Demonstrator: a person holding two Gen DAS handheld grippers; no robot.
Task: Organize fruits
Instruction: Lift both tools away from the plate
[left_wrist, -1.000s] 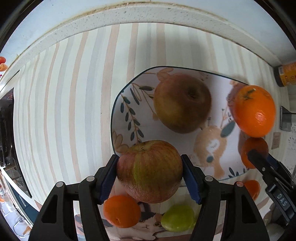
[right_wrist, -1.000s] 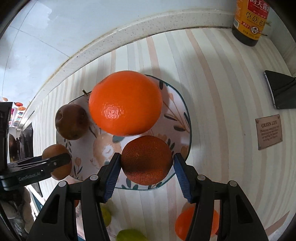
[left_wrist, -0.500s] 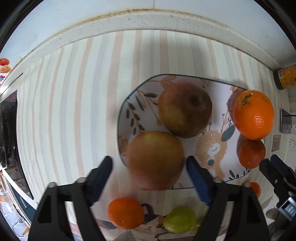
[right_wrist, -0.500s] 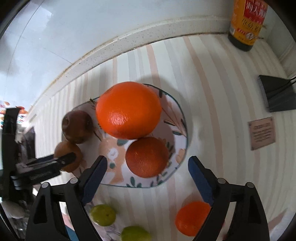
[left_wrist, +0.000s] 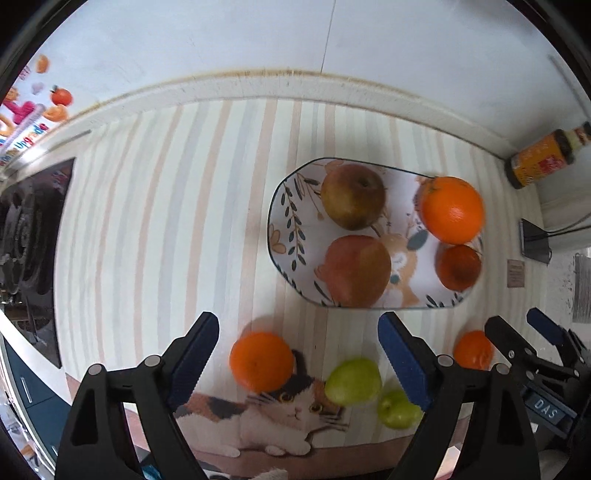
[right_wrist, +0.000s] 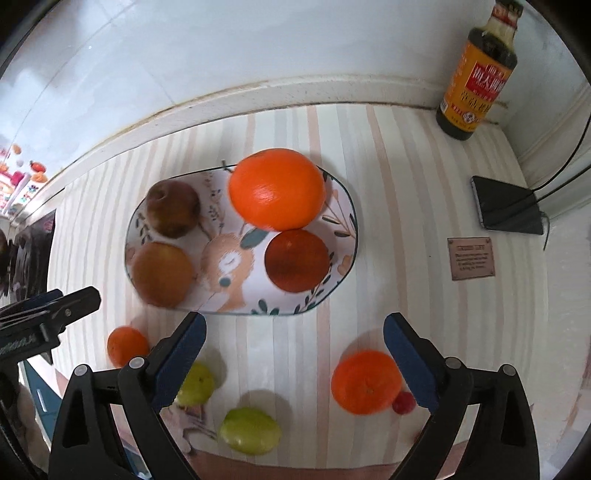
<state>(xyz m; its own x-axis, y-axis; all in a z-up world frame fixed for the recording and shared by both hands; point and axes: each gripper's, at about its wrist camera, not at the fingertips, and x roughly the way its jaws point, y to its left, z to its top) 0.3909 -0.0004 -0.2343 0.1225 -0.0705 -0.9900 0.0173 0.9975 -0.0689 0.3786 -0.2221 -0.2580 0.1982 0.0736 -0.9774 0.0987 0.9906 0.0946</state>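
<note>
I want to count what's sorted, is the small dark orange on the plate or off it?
On it: the dark orange rests inside the plate's rim, beside the big orange.

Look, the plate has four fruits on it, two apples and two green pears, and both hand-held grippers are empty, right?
Almost. The plate does hold four fruits, but beside the two apples are two oranges, not green ones. The green fruits lie off the plate, as the right wrist view shows. Both hand-held grippers are empty.
</note>
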